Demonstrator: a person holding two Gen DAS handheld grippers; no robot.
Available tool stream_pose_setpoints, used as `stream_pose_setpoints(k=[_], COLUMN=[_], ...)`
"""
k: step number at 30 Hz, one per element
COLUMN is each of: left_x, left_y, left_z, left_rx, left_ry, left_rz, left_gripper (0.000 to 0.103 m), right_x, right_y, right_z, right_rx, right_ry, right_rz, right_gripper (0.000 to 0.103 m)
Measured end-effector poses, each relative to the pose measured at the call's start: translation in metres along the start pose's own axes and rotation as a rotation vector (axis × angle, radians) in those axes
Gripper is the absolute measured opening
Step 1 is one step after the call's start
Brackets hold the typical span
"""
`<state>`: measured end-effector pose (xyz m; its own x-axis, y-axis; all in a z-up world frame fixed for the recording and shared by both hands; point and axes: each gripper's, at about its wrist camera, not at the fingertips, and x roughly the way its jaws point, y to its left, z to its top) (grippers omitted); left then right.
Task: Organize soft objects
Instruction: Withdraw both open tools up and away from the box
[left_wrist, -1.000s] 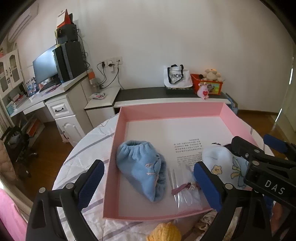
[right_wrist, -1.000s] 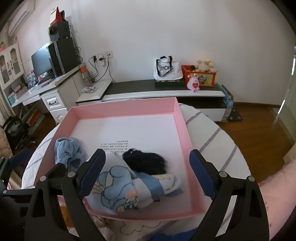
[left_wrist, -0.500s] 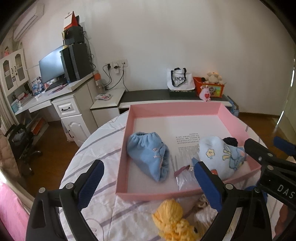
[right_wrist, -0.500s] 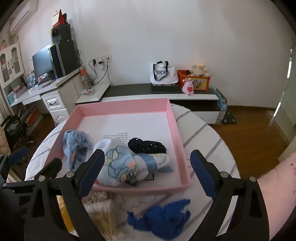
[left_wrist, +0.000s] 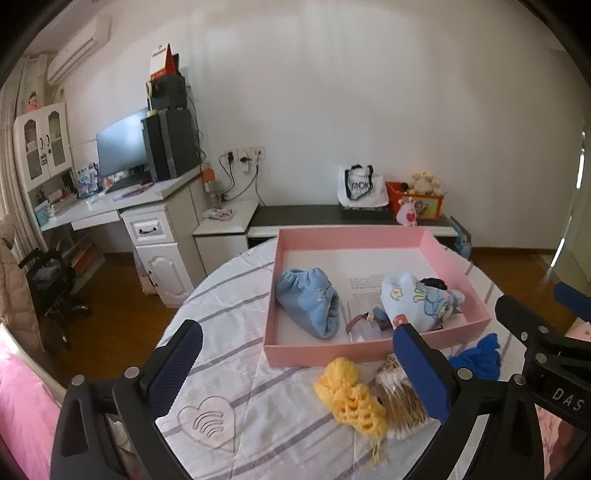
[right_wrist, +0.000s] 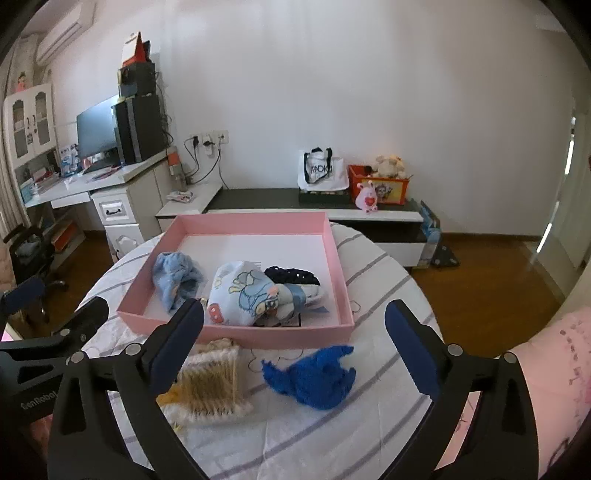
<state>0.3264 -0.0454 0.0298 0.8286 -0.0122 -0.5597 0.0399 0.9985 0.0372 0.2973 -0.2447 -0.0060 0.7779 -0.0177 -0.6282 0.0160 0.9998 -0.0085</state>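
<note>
A pink box (left_wrist: 373, 353) (right_wrist: 236, 334) sits on the round table. In it lie a light blue fleece piece (left_wrist: 308, 301) (right_wrist: 173, 278), a cartoon-print cloth (left_wrist: 413, 301) (right_wrist: 255, 293), a black knit piece (right_wrist: 291, 275) and a small clear bag (left_wrist: 364, 328). In front of the box on the table lie a yellow knit item (left_wrist: 347, 391), a beige fringed knit (left_wrist: 400, 402) (right_wrist: 212, 384) and a dark blue knit (left_wrist: 480, 356) (right_wrist: 314, 373). My left gripper (left_wrist: 299, 369) hangs over the table's near side, its jaws opening with nothing between them. My right gripper (right_wrist: 295, 347) is above the blue knit, jaws opening, empty.
The table wears a white cloth with grey stripes (left_wrist: 221, 321). Behind it stand a low black-topped cabinet (left_wrist: 332, 216) with a bag and toys, and a white desk (left_wrist: 110, 206) with a monitor at left. A pink sleeve (right_wrist: 546, 369) shows at right.
Both grippers have pulled back and up from the box. The yellow, beige and dark blue knits in front of the box have come into view. Both jaws stand slightly wider.
</note>
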Motion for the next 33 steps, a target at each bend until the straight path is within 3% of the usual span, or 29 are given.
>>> stream_pose_setpoints(k=[15,33], left_x=[-0.102,-0.16], left_y=[0.0,0.001], left_z=[-0.032,-0.046], left_rx=[0.009,-0.006], left_ry=[-0.126,-0.283], left_rz=[0.017,0.001], left_gripper=[0.103,0.103], right_x=[-0.092,-0.158], right_y=[0.008,0.008], right_z=[-0.025,-0.02], right_rx=[-0.017,-0.016], right_ry=[-0.118,-0.312], right_rz=[-0.01,-0.054], right_gripper=[0.102,0.103])
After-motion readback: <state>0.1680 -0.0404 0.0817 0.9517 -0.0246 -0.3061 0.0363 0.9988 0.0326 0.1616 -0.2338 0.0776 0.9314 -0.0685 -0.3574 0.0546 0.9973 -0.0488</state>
